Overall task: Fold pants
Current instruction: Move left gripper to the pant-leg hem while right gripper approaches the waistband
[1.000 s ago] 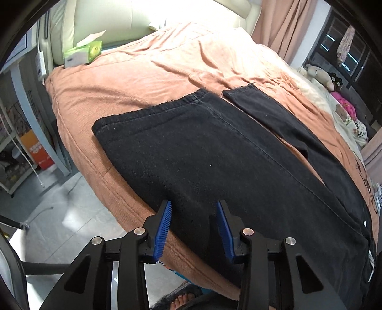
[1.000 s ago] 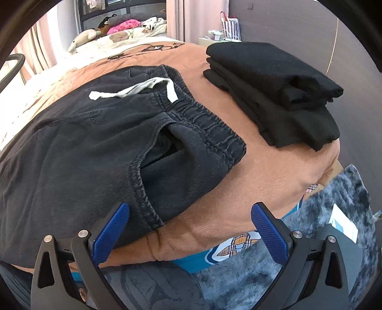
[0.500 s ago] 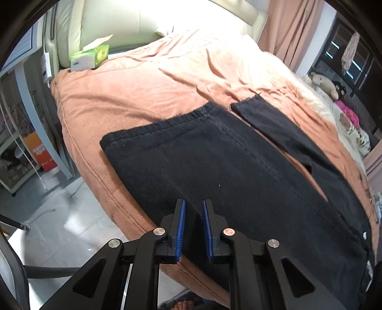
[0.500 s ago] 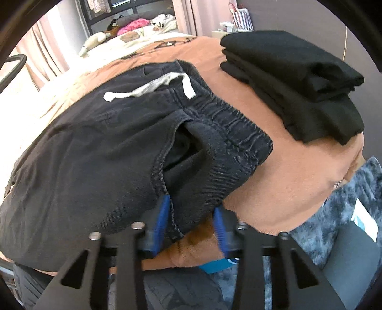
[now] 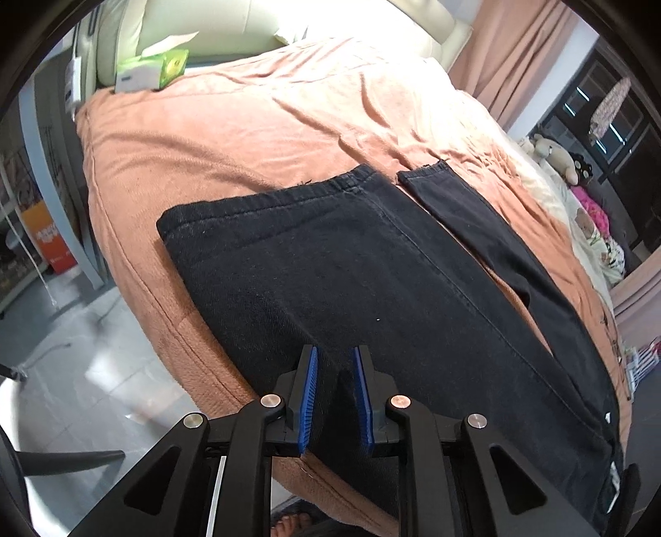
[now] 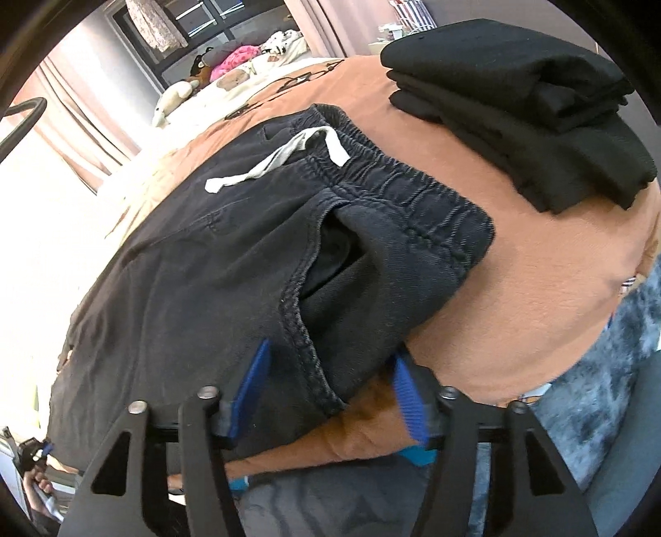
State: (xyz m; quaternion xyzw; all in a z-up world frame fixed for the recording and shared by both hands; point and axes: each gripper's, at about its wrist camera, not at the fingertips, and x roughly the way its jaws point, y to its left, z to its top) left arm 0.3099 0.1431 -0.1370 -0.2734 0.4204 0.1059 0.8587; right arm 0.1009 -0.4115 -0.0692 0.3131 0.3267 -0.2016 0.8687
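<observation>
- A home bedroom.
- Bed (image 5: 248,136) under an orange cover, cream headboard (image 5: 231,24).
- Pink curtains (image 5: 516,53).
- Soft toys (image 5: 557,155) along the window.
- Folded clothes (image 6: 524,99) stacked on the bed.

A bed covered by a wrinkled salmon-orange blanket (image 5: 256,124) is seen; spread flat on it are black denim drawstring pants (image 5: 330,264), with a stack of folded black garments (image 6: 529,103) apart from the waistband and a green tissue box (image 5: 155,70) by the headboard

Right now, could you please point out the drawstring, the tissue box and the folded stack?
drawstring (image 6: 285,159): right wrist view, middle of cord.
tissue box (image 5: 155,70): left wrist view, front face.
folded stack (image 6: 524,91): right wrist view, top layer.
</observation>
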